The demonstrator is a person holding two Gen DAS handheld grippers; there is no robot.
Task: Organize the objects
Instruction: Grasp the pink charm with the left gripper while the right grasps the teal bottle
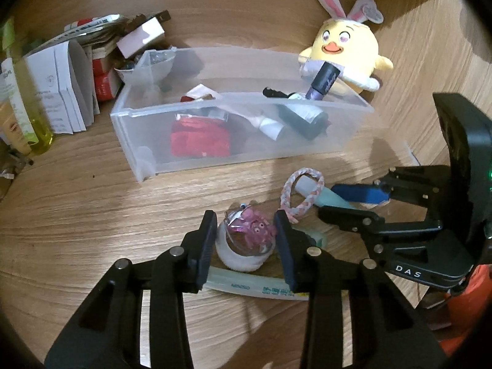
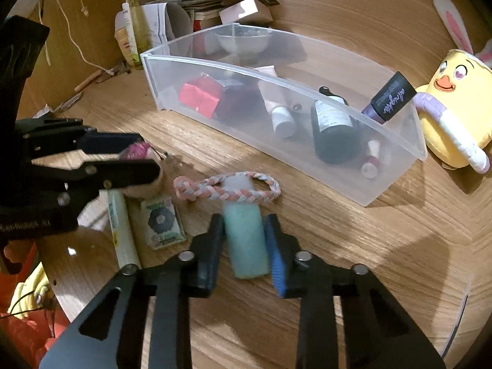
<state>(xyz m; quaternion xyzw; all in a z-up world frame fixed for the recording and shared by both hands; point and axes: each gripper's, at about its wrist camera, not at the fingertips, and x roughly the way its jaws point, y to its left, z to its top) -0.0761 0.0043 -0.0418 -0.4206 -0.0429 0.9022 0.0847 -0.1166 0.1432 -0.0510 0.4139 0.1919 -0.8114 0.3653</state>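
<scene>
While it points down at the wooden desk [image 1: 92, 215], the left gripper [image 1: 246, 236] pinches a small clear globe toy [image 1: 246, 240] with pink bits inside, just before the clear plastic bin [image 1: 240, 153]. From the right wrist, the right gripper [image 2: 244, 240] clamps a pale teal tube [image 2: 246, 243] lying on the desk, its cap under a braided loop [image 2: 227, 187].
</scene>
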